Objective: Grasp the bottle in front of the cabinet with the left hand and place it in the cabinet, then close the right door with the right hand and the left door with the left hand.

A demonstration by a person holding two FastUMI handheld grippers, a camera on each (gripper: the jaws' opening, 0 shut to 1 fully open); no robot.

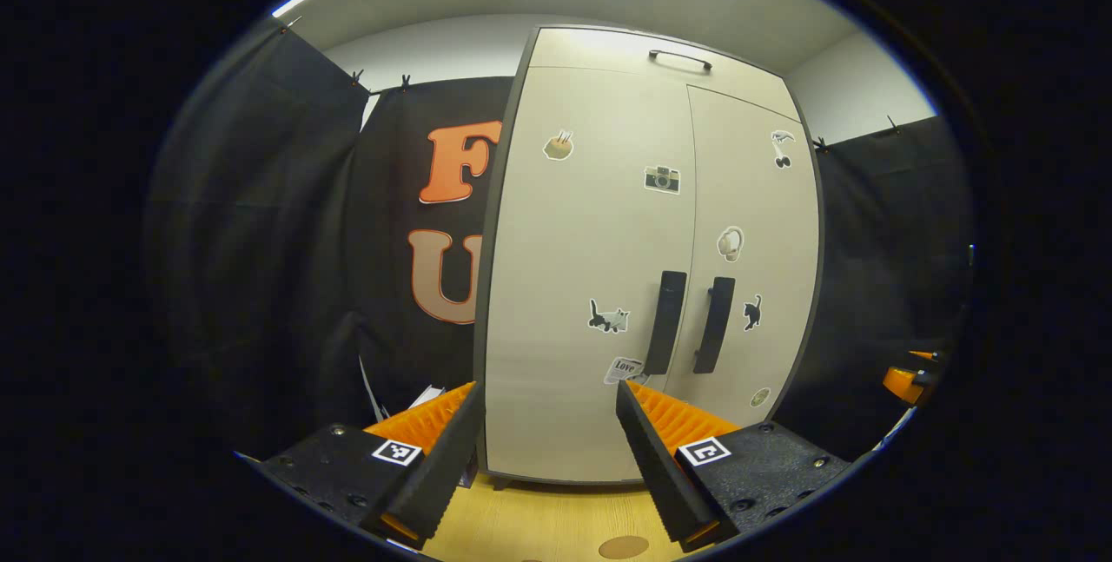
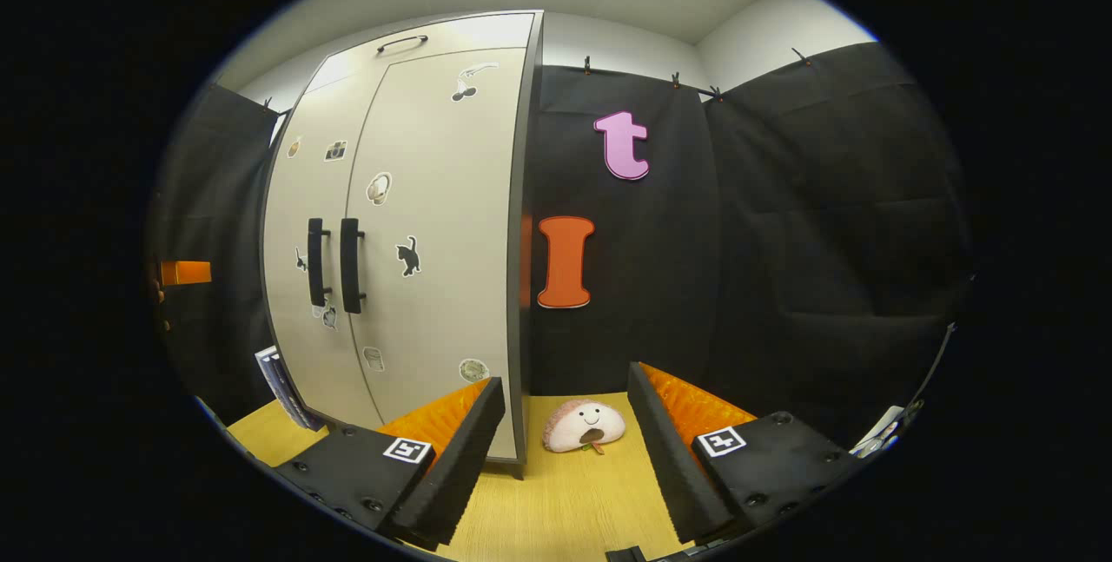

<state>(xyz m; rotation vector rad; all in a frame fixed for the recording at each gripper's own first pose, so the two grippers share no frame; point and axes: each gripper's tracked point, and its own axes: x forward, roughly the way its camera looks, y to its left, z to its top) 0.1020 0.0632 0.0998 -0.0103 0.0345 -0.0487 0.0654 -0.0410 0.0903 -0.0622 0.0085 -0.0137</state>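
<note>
The beige cabinet (image 1: 608, 241) stands upright on the wooden table, and both of its doors are shut. Two dark vertical handles (image 1: 666, 321) (image 1: 714, 324) sit side by side at the seam. My left gripper (image 1: 546, 395) is open just in front of the left door's lower part, with nothing between its fingers. In the right gripper view the cabinet (image 2: 408, 232) is seen from its right corner, handles (image 2: 334, 264) to the left. My right gripper (image 2: 565, 380) is open and holds nothing, off the cabinet's right front corner.
A small pink plush toy (image 2: 584, 426) lies on the table (image 2: 573, 492) beside the cabinet's right side. Some flat books or papers (image 2: 282, 388) lean at the cabinet's left. A brown round mark (image 1: 623, 547) is on the tabletop. Black cloth walls surround the booth.
</note>
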